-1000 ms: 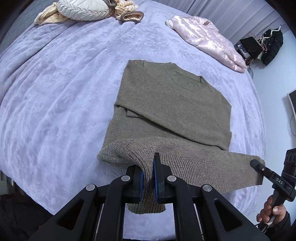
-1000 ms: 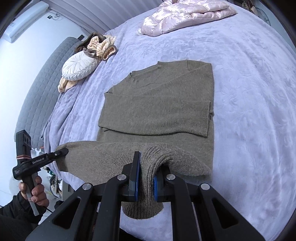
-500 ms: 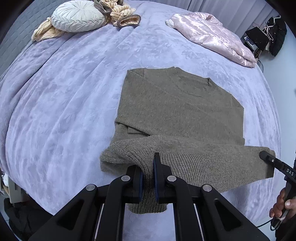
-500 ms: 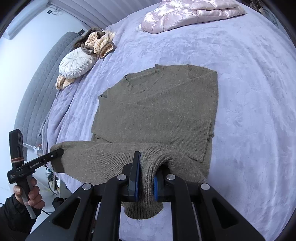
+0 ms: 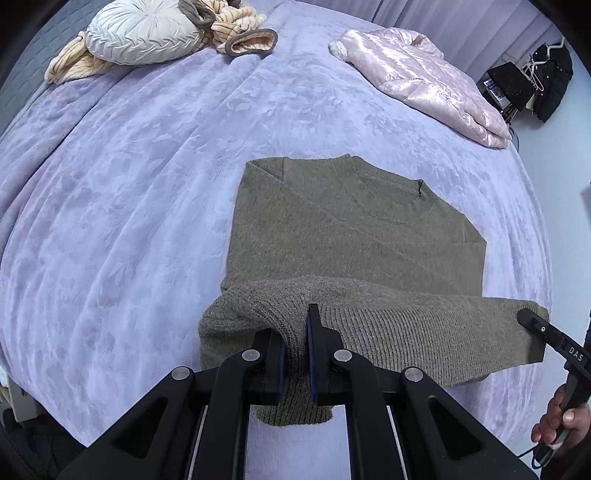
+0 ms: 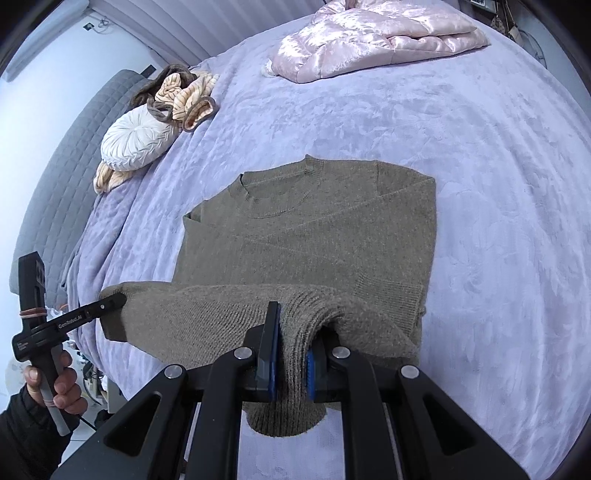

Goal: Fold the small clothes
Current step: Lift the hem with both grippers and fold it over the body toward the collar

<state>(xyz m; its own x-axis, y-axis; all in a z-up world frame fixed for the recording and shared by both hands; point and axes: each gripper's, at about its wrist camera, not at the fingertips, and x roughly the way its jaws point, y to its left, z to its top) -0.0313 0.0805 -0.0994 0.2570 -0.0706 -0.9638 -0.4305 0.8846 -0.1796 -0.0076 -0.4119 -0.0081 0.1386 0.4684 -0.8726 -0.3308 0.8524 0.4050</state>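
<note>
An olive-brown knit sweater (image 5: 354, 236) lies on the lavender bed, collar far from me, sleeves folded across its body. It also shows in the right wrist view (image 6: 314, 229). My left gripper (image 5: 295, 354) is shut on the sweater's ribbed bottom hem at its left corner. My right gripper (image 6: 291, 358) is shut on the hem at its right corner. The hem is lifted and stretched between them, held above the lower body of the sweater. Each gripper's tip shows at the other view's edge, the right one (image 5: 532, 323) and the left one (image 6: 110, 304).
A pink shiny puffer jacket (image 5: 424, 81) lies at the far right of the bed (image 5: 129, 184). A white round cushion (image 5: 144, 31) and striped beige clothes (image 5: 240, 27) lie at the far left. A dark coat (image 5: 550, 85) hangs beyond the bed's right side.
Both grippers have carried the lifted hem forward over the sweater toward the collar. The hem now covers the folded sleeves and more of the lower body.
</note>
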